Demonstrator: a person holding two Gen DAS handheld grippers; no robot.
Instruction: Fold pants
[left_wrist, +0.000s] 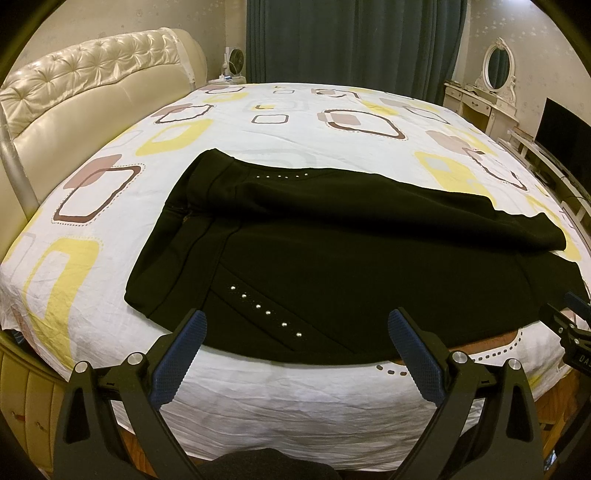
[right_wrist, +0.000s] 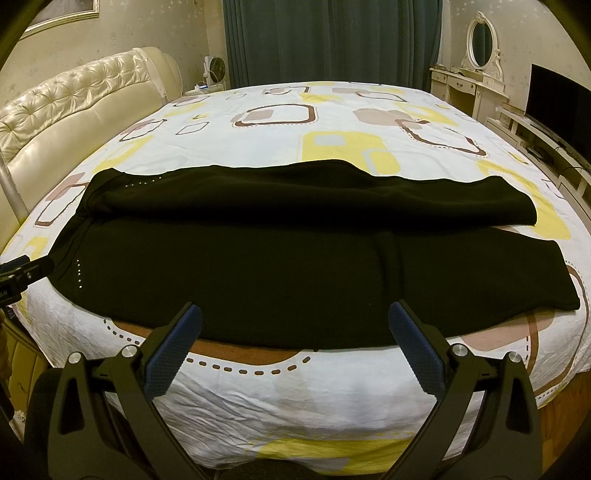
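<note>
Both of my claws hang spread wide and empty: left claw (left_wrist: 295, 328) over the studded waist end, right claw (right_wrist: 295, 325) over the near leg. Black pants (right_wrist: 229, 266) lie sideways along the bed's (right_wrist: 295, 391) near edge, legs apart, so I can pinch that edge and fold away.

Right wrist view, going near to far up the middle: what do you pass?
Right gripper, open → bedsheet → black pants → bare patterned sheet → dark curtain.
</note>
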